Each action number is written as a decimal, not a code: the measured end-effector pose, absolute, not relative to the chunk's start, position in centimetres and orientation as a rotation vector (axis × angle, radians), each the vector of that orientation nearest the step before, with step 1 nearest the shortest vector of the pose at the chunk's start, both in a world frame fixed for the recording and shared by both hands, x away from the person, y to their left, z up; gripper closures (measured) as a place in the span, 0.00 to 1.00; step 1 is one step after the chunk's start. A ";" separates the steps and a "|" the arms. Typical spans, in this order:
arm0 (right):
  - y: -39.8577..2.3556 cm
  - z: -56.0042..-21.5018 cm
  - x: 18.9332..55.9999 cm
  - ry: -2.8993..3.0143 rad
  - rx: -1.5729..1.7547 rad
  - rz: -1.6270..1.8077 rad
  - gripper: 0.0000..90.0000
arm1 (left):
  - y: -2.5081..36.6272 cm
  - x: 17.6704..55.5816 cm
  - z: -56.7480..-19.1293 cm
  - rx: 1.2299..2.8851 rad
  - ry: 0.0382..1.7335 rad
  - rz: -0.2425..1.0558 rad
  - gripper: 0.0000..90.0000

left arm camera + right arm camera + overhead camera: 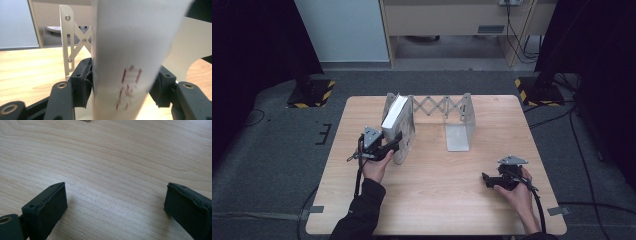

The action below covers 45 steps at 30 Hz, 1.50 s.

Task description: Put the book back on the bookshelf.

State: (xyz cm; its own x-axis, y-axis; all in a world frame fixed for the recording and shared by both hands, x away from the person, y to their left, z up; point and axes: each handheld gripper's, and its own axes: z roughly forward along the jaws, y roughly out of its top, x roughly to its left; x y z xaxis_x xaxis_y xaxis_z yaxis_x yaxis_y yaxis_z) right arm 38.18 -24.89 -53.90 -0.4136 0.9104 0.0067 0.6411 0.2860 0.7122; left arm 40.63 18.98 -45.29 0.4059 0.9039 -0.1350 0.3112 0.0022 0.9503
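Note:
A white book (394, 117) stands tilted against the left end plate of a metal expanding book rack (439, 106) at the back of the wooden table (437, 210). My left gripper (395, 143) is at the book's lower near edge. In the left gripper view the book (125, 45), with red marks on its face, fills the gap of the left gripper (122, 83), and both black pads lie against its sides. My right gripper (486, 179) rests low over the table at the front right. Its jaws (115, 200) stand wide apart over bare wood.
The rack's right end plate (460, 131) stands upright with its foot flat on the table. The scissor links (75, 42) join the two plates. Black stands with yellow-striped bases (311, 92) sit on the floor beyond the table's far corners.

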 end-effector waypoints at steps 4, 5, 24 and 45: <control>-24.9 -53.9 38.2 2.159 1.393 0.908 0.05 | 19.5 39.9 -46.0 1.571 1.116 0.638 0.48; -24.9 -53.9 38.2 2.159 1.393 0.908 0.05 | 19.5 39.8 -46.1 1.569 1.113 0.637 0.49; -24.8 -53.9 38.2 2.157 1.398 0.909 0.05 | 18.4 39.3 -46.6 1.544 1.143 0.661 0.53; -24.8 -53.9 38.2 2.158 1.398 0.909 0.05 | 18.2 39.5 -47.1 1.561 1.109 0.637 0.53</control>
State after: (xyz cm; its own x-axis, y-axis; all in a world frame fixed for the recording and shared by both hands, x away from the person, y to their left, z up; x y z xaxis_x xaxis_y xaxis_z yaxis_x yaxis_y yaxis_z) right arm 38.20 -24.82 -53.92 -0.4119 0.9112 0.0081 0.6423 0.2841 0.7118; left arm 39.45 18.22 -47.09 0.4246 0.8936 -0.1456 0.3247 -0.0001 0.9458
